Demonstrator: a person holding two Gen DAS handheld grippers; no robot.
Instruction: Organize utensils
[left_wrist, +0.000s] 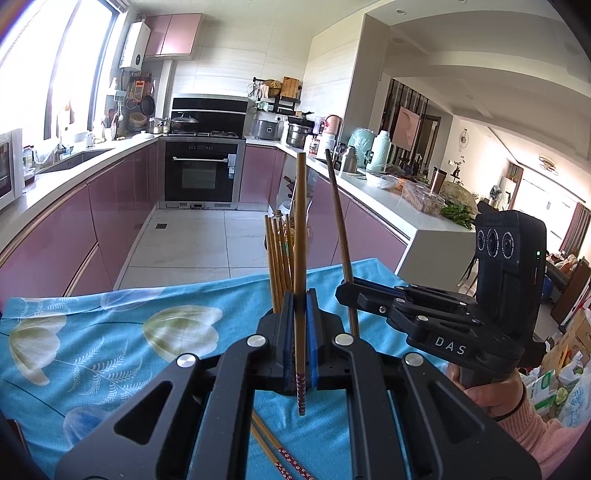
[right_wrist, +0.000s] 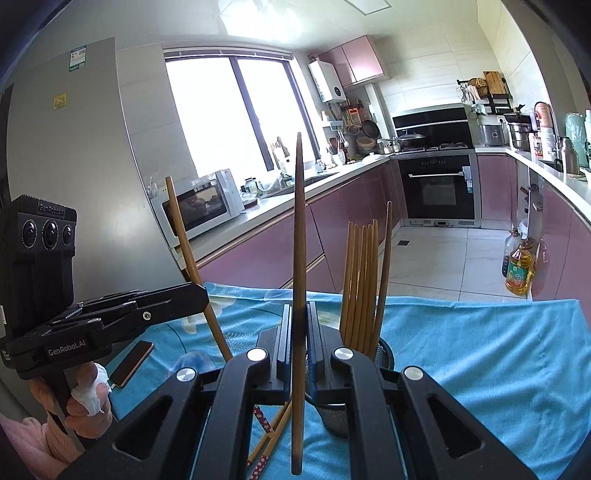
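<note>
The left hand-held gripper (left_wrist: 300, 325) is clamped on one upright chopstick (left_wrist: 300, 258); the right hand-held gripper (right_wrist: 298, 343) pinches a darker chopstick (right_wrist: 298, 258). Just beyond them a metal holder (right_wrist: 384, 354) of chopsticks stands on the blue-clothed surface (right_wrist: 480, 350); loose chopsticks (right_wrist: 266, 439) lie beneath.

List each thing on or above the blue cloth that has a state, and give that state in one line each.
Left gripper: shut on a light chopstick, held upright.
Right gripper: shut on a dark chopstick, held upright.
Metal holder: upright, holding several chopsticks.
Loose chopsticks: lying flat on the cloth.
Phone: lying flat.
</note>
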